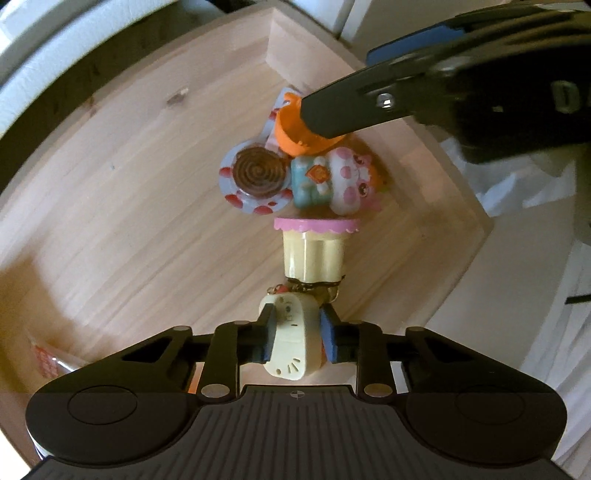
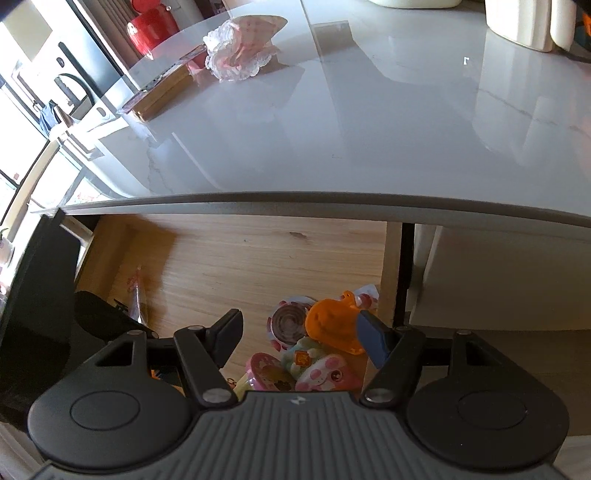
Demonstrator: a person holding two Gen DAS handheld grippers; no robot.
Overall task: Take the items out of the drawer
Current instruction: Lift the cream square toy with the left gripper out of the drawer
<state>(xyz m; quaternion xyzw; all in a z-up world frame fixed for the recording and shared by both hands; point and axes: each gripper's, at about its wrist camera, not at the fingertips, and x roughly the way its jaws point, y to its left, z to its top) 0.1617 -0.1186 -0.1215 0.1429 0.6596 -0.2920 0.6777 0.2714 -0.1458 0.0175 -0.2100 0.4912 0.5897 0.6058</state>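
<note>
An open wooden drawer (image 1: pixel 129 184) (image 2: pixel 240 266) holds a cluster of small toys. My left gripper (image 1: pixel 293 332) is shut on a cream toy (image 1: pixel 291 350), which a dark chain links to a cream cupcake with a pink top (image 1: pixel 314 251). Behind it lie a chocolate swirl on a red-spotted plate (image 1: pixel 258 173) (image 2: pixel 290 321), a pink-and-white figurine (image 1: pixel 343 181) (image 2: pixel 325 373) and an orange cup (image 1: pixel 291 129) (image 2: pixel 332 321). My right gripper (image 2: pixel 301 336) (image 1: pixel 338 83) is open over the toys, its blue-padded right finger touching the orange cup.
A clear plastic packet (image 2: pixel 138 295) (image 1: pixel 44 362) lies at the drawer's left side. Above the drawer runs a glossy white countertop (image 2: pixel 332 129) with a lacy pink item (image 2: pixel 240 48), a flat wooden box (image 2: pixel 162 92), a red container (image 2: pixel 151 26) and white jars (image 2: pixel 524 22).
</note>
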